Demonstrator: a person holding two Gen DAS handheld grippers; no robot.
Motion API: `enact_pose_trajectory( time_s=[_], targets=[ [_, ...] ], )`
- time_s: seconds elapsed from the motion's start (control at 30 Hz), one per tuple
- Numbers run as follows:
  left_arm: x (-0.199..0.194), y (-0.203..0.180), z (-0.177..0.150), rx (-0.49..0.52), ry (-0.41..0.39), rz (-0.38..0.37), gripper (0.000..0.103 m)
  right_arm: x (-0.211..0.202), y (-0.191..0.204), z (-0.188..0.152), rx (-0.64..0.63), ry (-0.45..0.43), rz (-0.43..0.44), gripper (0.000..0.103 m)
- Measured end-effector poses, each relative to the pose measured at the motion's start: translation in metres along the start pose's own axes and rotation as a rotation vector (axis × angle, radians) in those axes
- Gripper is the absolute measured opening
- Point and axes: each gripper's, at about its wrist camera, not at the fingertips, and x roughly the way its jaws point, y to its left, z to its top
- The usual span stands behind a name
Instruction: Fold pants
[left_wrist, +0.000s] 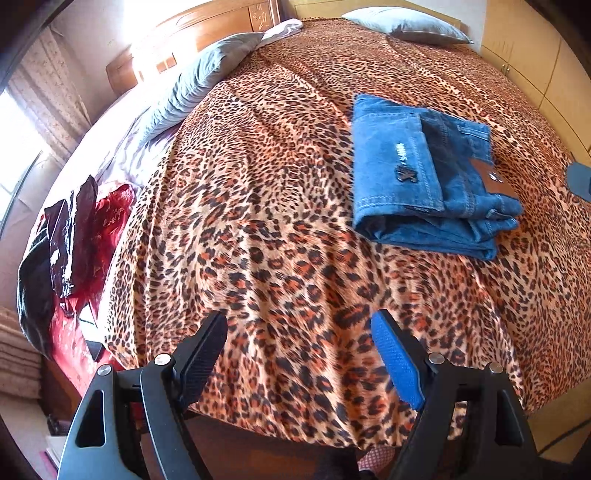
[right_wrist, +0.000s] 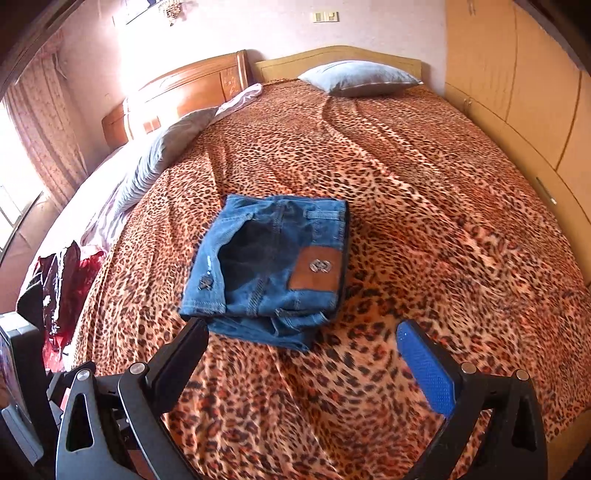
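Observation:
Blue jeans (left_wrist: 424, 177) lie folded into a compact stack on the leopard-print bedspread (left_wrist: 258, 221), with a brown leather patch on top. In the right wrist view the jeans (right_wrist: 269, 266) sit just beyond my fingers. My left gripper (left_wrist: 299, 325) is open and empty, low over the bedspread near the bed's front edge, left of the jeans. My right gripper (right_wrist: 301, 330) is open and empty, close in front of the stack; its left finger tip sits at the stack's near corner.
Grey pillows (left_wrist: 199, 81) (right_wrist: 358, 77) lie by the headboards. Red and dark clothes (left_wrist: 74, 236) are piled at the bed's left edge. Wooden cabinets (right_wrist: 517, 92) line the right side. A curtained window (left_wrist: 22, 122) is on the left.

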Motion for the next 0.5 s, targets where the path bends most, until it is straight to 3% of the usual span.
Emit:
enact_pose_trajectory(
  time_s=[0.13,0.27,0.37,0.43,0.5],
  targets=[
    [0.027,0.024,0.022,-0.046,0.035,0.027,0.080,0.052,0.030,0.036,-0.029,0.018,0.080,0.102],
    [0.052,0.048,0.034,-0.091,0.083,0.051,0.080,0.088,0.055,0.069,0.043,0.027,0.317,0.102],
    [0.068,0.062,0.037,-0.114,0.117,0.068,0.080,0.127,0.070,0.084,0.114,0.099,0.504,0.102],
    [0.078,0.068,0.037,-0.119,0.139,0.080,0.080,0.159,0.068,0.083,0.166,0.170,0.561,0.102],
    [0.086,0.072,0.037,-0.121,0.156,0.088,0.080,0.189,0.053,0.071,0.227,0.235,0.541,0.102]
  ],
)
